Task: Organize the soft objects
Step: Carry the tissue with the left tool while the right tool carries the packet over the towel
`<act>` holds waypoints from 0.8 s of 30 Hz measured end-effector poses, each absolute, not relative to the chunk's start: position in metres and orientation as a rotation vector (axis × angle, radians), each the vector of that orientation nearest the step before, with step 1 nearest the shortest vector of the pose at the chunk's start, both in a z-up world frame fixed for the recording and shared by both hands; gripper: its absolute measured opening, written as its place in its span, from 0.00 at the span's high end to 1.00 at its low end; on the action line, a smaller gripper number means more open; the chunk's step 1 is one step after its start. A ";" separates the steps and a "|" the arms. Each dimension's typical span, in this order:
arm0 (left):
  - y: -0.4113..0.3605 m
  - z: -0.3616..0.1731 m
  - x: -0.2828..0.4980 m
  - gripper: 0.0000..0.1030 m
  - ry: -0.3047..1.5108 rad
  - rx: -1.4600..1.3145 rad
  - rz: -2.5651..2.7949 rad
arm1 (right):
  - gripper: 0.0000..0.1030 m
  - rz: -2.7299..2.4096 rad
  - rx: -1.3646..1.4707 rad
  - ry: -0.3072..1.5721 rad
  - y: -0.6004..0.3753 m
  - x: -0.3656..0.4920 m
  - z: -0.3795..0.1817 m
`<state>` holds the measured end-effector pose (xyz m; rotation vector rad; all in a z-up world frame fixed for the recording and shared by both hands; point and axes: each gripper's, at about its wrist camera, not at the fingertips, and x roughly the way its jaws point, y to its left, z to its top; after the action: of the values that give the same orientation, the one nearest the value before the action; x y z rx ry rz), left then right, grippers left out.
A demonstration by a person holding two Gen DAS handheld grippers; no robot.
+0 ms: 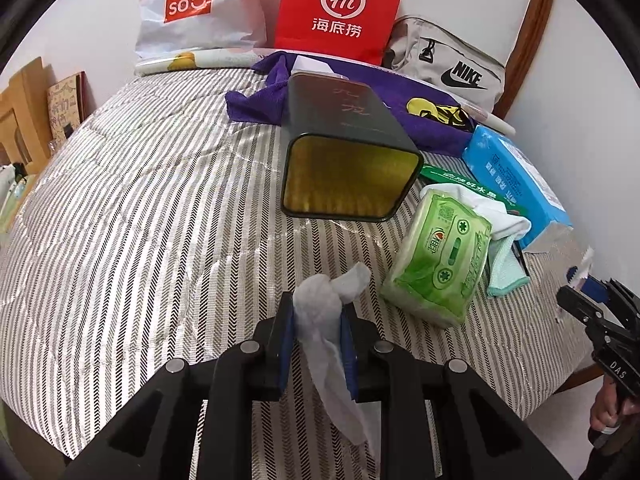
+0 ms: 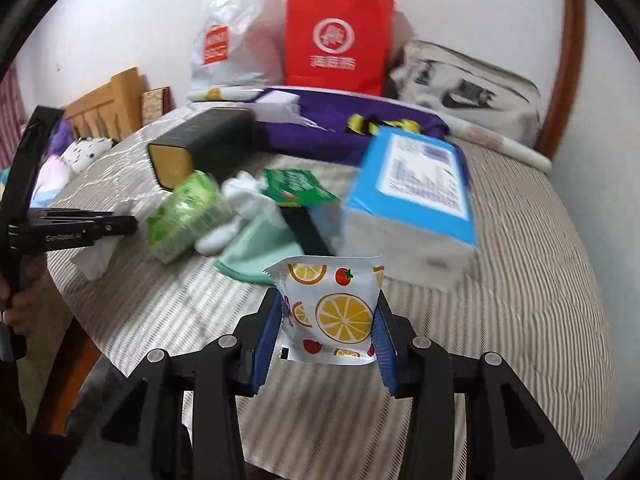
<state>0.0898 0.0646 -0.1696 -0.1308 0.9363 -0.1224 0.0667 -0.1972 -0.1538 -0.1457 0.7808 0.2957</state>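
Note:
My left gripper (image 1: 317, 312) is shut on a crumpled white tissue (image 1: 324, 312) and holds it just above the striped quilt, in front of the open mouth of a dark tin (image 1: 348, 152) lying on its side. My right gripper (image 2: 326, 320) is shut on a white packet with orange-slice print (image 2: 332, 312), held above the quilt near its front edge. A green tissue pack (image 1: 440, 264) lies right of the tin, also seen in the right wrist view (image 2: 184, 216). White socks (image 2: 236, 208) and a mint cloth (image 2: 260, 252) lie beside it.
A blue tissue box (image 2: 416, 196), a green sachet (image 2: 296, 186), a purple cloth (image 1: 400, 92), a red paper bag (image 1: 340, 8), a Miniso plastic bag (image 1: 192, 8) and a grey Nike bag (image 1: 452, 68) crowd the far side. The striped quilt (image 1: 140, 200) spreads left.

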 end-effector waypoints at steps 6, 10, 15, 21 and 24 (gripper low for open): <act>0.061 -0.168 0.092 0.78 0.949 -0.112 -0.103 | 0.57 0.279 -0.047 0.819 -0.221 0.071 -0.167; 0.061 -0.169 0.090 0.81 0.939 -0.119 -0.101 | 0.57 0.280 -0.022 0.844 -0.224 0.077 -0.176; 0.056 -0.164 0.091 0.82 0.960 -0.137 -0.139 | 0.57 0.283 -0.010 0.852 -0.229 0.079 -0.179; 0.051 -0.147 0.091 0.82 0.955 -0.135 -0.136 | 0.57 0.284 0.018 0.863 -0.237 0.083 -0.176; 0.051 -0.137 0.095 0.82 0.954 -0.143 -0.140 | 0.57 0.295 0.019 0.859 -0.240 0.083 -0.167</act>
<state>0.0950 0.0505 -0.1372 -0.1427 0.9542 -0.1399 0.0828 -0.2401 -0.1667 0.0187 0.8591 0.2947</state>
